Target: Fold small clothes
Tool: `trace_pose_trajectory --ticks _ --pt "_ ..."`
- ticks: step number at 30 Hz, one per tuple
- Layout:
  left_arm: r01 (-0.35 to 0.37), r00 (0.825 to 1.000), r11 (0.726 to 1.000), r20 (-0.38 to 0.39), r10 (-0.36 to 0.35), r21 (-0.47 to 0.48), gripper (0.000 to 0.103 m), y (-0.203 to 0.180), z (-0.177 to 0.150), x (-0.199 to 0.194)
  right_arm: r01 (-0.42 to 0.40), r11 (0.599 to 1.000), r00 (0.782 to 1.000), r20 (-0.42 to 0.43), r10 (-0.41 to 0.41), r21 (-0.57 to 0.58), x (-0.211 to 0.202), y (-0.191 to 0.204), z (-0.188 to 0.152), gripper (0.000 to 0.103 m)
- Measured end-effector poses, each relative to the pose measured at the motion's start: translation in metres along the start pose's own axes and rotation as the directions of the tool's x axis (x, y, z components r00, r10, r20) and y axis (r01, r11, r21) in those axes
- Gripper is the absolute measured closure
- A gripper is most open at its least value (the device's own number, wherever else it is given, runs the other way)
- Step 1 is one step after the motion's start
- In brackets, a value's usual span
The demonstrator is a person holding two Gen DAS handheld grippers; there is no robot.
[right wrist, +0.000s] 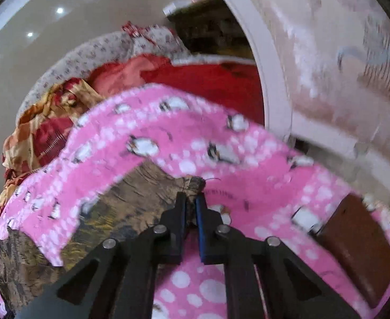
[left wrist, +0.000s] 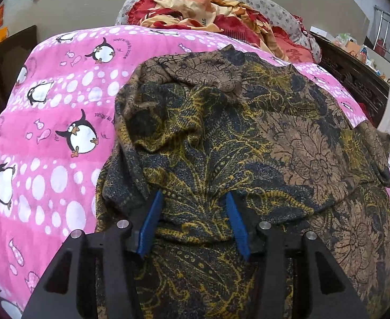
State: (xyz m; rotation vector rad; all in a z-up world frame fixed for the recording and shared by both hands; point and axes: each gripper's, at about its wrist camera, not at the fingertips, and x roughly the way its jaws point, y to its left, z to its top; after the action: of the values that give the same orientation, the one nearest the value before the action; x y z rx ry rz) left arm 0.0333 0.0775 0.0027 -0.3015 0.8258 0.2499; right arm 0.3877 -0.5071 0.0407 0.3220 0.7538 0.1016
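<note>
Garment (left wrist: pixel 248 138): lay rumpled on the pink quilt (left wrist: pixel 62 111), right of its middle.
Left gripper (left wrist: pixel 195 199): jaws spread wide, a fold of garment between them.
Right gripper (right wrist: pixel 192 199): jaws pinched on the garment's far corner (right wrist: pixel 192 183).
Bedding (left wrist: pixel 208 10): heaped at the far end.

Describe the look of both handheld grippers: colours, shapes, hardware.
The left gripper is a matte black frame with triangular cut-outs, silver round pins at the joints, and ribbed blue pads inside its fingers. The right gripper matches: black linkages, silver pins, blue pad. No cables or markings visible.
</note>
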Motion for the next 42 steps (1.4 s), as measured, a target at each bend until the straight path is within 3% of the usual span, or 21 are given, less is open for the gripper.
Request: trace_pose_trajectory --ticks 6,10,12,15,19,22,25,28,30,35,42 --pt "0.022 1.0 1.0 0.005 -0.022 -0.018 0.073 0.004 0.0 -0.001 -0.047 0.998 0.986 0.158 0.052 -0.037 -0.087 0.032 0.028 0.096" --pt "0.031 0.999 0.999 0.007 -0.031 -0.025 0.073 0.006 0.0 -0.002 -0.206 0.962 0.952 0.191 0.239 -0.178 -0.147 0.108 0.017 0.097" --pt "0.029 1.0 0.999 0.008 -0.029 -0.024 0.073 0.006 0.0 -0.003 -0.292 0.925 0.932 0.145 0.333 -0.243 -0.157 0.149 -0.002 0.097" --pt "0.021 1.0 1.0 0.001 -0.021 -0.017 0.073 0.003 0.002 -0.005 -0.428 0.838 0.888 0.015 0.46 -0.339 -0.151 0.223 -0.053 0.097" --pt "0.079 0.995 0.994 0.072 -0.074 -0.076 0.073 0.004 0.014 -0.035 -0.544 0.753 0.838 -0.189 0.513 -0.371 -0.11 0.303 -0.141 0.097" --pt "0.167 0.981 0.981 0.116 -0.155 -0.102 0.071 0.0 0.028 -0.052 -0.577 0.712 0.816 -0.321 0.481 -0.401 -0.081 0.338 -0.208 0.097" --pt "0.307 0.952 0.941 0.049 -0.303 -0.142 0.07 -0.013 0.04 -0.037 -0.583 0.694 0.808 -0.394 0.439 -0.423 -0.066 0.349 -0.256 0.097" --pt "0.43 0.89 0.879 -0.066 -0.451 -0.204 0.07 -0.035 0.046 0.001 -0.584 0.684 0.807 -0.403 0.432 -0.437 -0.071 0.345 -0.281 0.096" --pt "0.467 0.852 0.847 -0.128 -0.508 -0.254 0.07 -0.049 0.047 0.029 -0.586 0.673 0.808 -0.39 0.441 -0.452 -0.078 0.342 -0.282 0.097" --pt "0.51 0.802 0.779 -0.126 -0.584 -0.365 0.07 -0.062 0.049 0.05 -0.577 0.616 0.816 -0.372 0.442 -0.535 -0.094 0.346 -0.287 0.097" --pt "0.534 0.783 0.755 -0.115 -0.611 -0.38 0.07 -0.061 0.045 0.051 -0.528 0.584 0.844 -0.308 0.439 -0.616 -0.111 0.356 -0.295 0.095"
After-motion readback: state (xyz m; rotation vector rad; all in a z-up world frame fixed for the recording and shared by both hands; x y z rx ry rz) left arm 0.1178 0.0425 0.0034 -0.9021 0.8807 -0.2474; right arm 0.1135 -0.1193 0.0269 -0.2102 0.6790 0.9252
